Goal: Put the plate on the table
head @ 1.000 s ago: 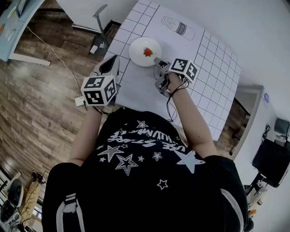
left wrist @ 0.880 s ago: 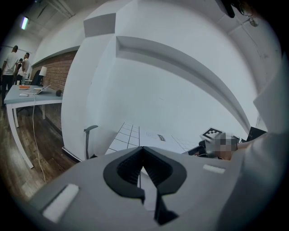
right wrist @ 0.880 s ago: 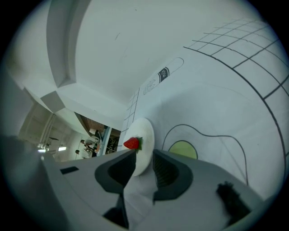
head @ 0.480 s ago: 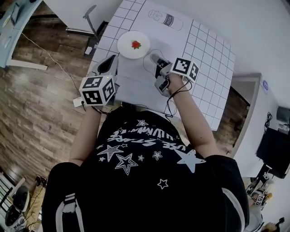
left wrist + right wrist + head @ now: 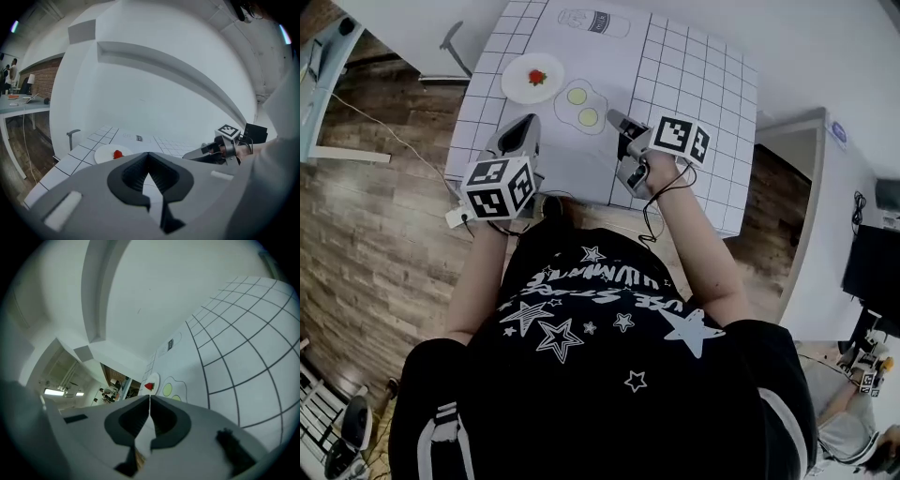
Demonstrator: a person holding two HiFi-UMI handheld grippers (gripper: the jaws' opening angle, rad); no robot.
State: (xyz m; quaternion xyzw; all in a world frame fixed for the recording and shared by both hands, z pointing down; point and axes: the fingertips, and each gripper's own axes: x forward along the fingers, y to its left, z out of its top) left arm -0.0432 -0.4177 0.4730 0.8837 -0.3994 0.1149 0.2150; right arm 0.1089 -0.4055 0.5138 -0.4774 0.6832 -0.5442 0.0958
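The left tool (image 5: 148,155) was closed, its jaws meeting at the tips with nothing between them. The right tool (image 5: 149,397) had just been closing; its jaws stood together and held nothing. Both tools hovered over the near edge of the gridded desk (image 5: 695,95), side by side and apart from each other.

The white plate (image 5: 523,82) lay flat on the desk, well ahead of the left tool and a little to its left, touched by neither tool. A small red piece of food (image 5: 537,77) sat on the plate. From the right tool the plate was ahead and to the left, beyond a printed drawing of two fried eggs (image 5: 581,105) on the desk.
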